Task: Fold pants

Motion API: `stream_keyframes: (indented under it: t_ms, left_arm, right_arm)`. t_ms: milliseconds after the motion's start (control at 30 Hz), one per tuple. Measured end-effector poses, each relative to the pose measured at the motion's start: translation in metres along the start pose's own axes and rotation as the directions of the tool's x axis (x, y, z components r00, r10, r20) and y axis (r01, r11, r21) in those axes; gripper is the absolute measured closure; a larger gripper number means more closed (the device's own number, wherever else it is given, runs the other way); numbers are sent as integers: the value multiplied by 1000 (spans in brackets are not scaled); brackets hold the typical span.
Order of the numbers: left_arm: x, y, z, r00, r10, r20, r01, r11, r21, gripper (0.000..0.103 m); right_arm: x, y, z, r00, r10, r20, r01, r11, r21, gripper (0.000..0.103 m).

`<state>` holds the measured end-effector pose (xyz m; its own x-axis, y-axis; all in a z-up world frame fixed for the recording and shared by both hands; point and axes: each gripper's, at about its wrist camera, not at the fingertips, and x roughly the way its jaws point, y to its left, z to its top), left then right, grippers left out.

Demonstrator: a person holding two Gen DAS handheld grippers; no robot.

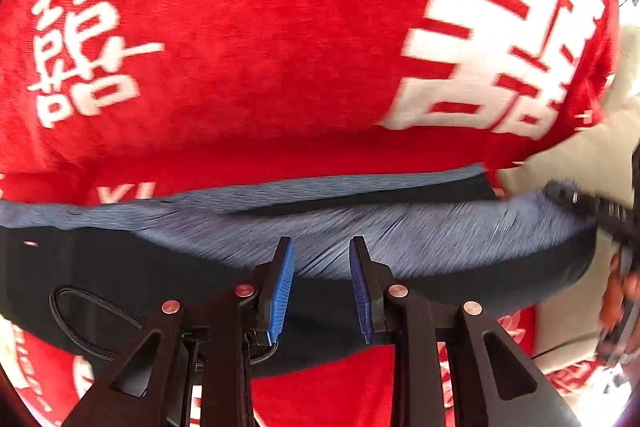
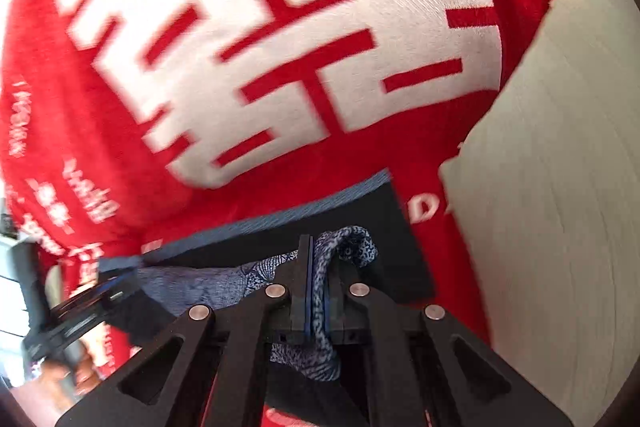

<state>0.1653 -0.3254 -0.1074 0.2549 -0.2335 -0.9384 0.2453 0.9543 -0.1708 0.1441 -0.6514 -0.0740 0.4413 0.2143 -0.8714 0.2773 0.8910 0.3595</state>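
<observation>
A: Right claw [image 2: 316, 291] first. Blades pressed together, a rope of blue patterned cloth pinched between them, bunching out above the tips and trailing below. That is the pants [image 2: 200, 283], gripped at one edge.

B: And the left claw [image 1: 322, 283]?

A: Blue pads [image 1: 280, 291] apart, a clear gap, nothing between them. It hangs just over the blue weave. I can't tell whether the tips touch the cloth; the picture is smeared there.

B: So one end held, the other loose. Why?

A: My guess: the right end is held up so the fabric stretches out as a band, and the left stands open over the band to take a second hold. Two holds would let a fold go over evenly.

B: Where do the pants lie, then?

A: Across a red cloth [image 1: 260, 47] with large white characters, which covers the worktop. A dark layer sits under the blue one, seemingly the same garment's other face or a shadowed fold; I can't say which. From the left view the band runs side to side, and the other tool's dark frame shows blurred at its far right end.

B: Anything past the cloth?

A: A pale bare surface [image 2: 560, 187] on the right. A black cord [image 1: 80, 323] loops by the left claw.
</observation>
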Motion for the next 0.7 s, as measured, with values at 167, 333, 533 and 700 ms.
stream_keyframes:
  t_ms: [167,333,533,700]
  left_arm:
    - [27,23,-18,989,106,-101,-108,994,-10,73]
    - [45,34,-36,976,149,-160,-152,988,-4,73]
    - [67,35,-26,972,165,-169,-169,986,-9,73]
    - [89,30,-19,964,197,-178,-201,979,-8,73]
  right_arm:
    - [43,-4,29,994,-81,-71,77,995,-61,94]
    - [32,6,45,998,-41,-41,37,995,-93,32]
    - [4,0,46,999,-51,-10,50,998,-29,33]
    - [52,11,7,983,-63,-174,48,995,-90,66]
